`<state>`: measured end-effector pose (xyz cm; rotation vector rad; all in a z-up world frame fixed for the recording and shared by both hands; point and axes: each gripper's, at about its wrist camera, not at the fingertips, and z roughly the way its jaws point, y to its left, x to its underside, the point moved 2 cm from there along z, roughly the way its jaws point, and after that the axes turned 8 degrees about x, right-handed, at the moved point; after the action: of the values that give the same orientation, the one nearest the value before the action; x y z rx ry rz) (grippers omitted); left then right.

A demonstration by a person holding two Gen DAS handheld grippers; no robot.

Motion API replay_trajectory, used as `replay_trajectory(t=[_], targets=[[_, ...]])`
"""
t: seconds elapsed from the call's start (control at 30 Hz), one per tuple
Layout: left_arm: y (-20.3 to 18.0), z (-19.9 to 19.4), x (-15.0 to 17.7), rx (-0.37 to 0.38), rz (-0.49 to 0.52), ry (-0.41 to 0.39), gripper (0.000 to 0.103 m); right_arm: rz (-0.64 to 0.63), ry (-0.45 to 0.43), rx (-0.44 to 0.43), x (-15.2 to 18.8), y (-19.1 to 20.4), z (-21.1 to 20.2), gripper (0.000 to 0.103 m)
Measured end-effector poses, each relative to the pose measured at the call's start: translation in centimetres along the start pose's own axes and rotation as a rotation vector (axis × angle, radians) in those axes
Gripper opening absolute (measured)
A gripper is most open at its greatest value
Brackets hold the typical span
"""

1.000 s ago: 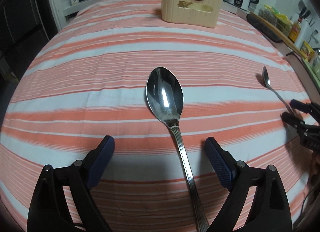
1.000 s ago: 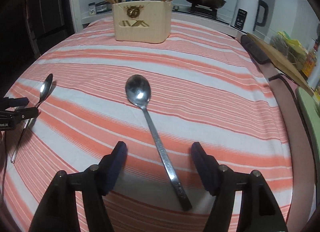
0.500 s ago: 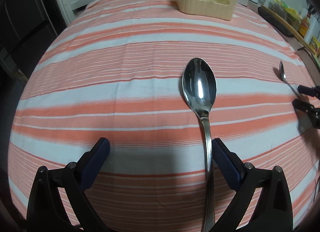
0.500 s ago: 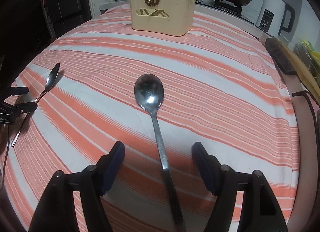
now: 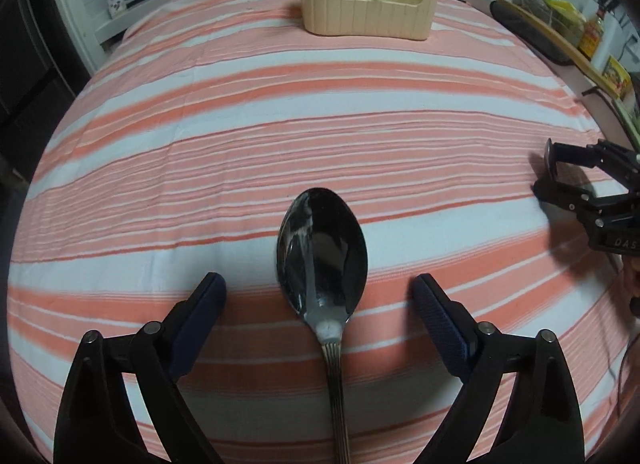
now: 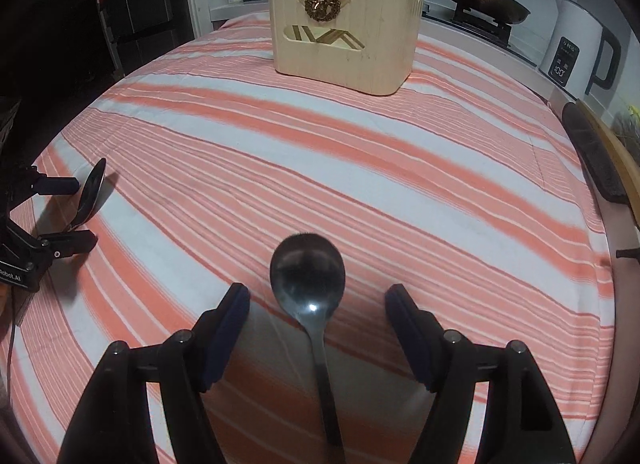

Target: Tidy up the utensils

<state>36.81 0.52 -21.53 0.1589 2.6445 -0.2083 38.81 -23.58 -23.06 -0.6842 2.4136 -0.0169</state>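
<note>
We find the left tongs spread wide, gripping nothing, straddling the ribbed-handled spoon lying on the striped table. The right tongs are likewise wide apart and unloaded, either side of the plain-handled spoon. The cream utensil holder stands at the far end.

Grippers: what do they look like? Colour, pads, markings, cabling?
Both are matte black plastic linkage frames with silver pivot pins. The left gripper and right gripper each carry dark navy textured finger pads. White lettering shows on each body, only partly readable. A thin cable trails beside each body at the frame edges.
</note>
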Motion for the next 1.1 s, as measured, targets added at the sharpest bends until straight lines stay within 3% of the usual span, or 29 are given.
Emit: replay_trajectory(t=[0.07, 0.1, 0.17, 0.2, 0.37, 0.77, 1.1], targets=[[-0.2, -0.1, -0.2, 0.005, -0.003, -0.009, 0.082, 0.011, -0.006, 0.007, -0.3, 0.1, 0.2, 0.072], [-0.4, -0.1, -0.3, 0.007, 0.001, -0.017, 0.074, 0.016, -0.015, 0.01, -0.4, 0.1, 0.2, 0.065], [-0.6, -0.3, -0.4, 0.017, 0.012, -0.039, 0.054, 0.021, -0.029, 0.014, -0.5, 0.2, -0.1, 0.035], [-0.6, -0.5, -0.4, 0.019, 0.014, -0.051, 0.042, 0.027, -0.029, 0.019, -0.6, 0.1, -0.2, 0.036], [-0.7, -2.7, 0.0, 0.055, 0.016, -0.11, 0.041, 0.071, -0.075, 0.008, -0.3, 0.0, -2.1, 0.036], [-2.1, -12.4, 1.1, 0.144, 0.022, -0.312, 0.041, 0.136, -0.277, -0.048, 0.9, 1.5, -14.0, 0.036], [-2.6, -15.3, 1.4, 0.188, 0.016, -0.381, 0.041, 0.189, -0.358, -0.037, 1.6, 2.1, -17.1, 0.036]])
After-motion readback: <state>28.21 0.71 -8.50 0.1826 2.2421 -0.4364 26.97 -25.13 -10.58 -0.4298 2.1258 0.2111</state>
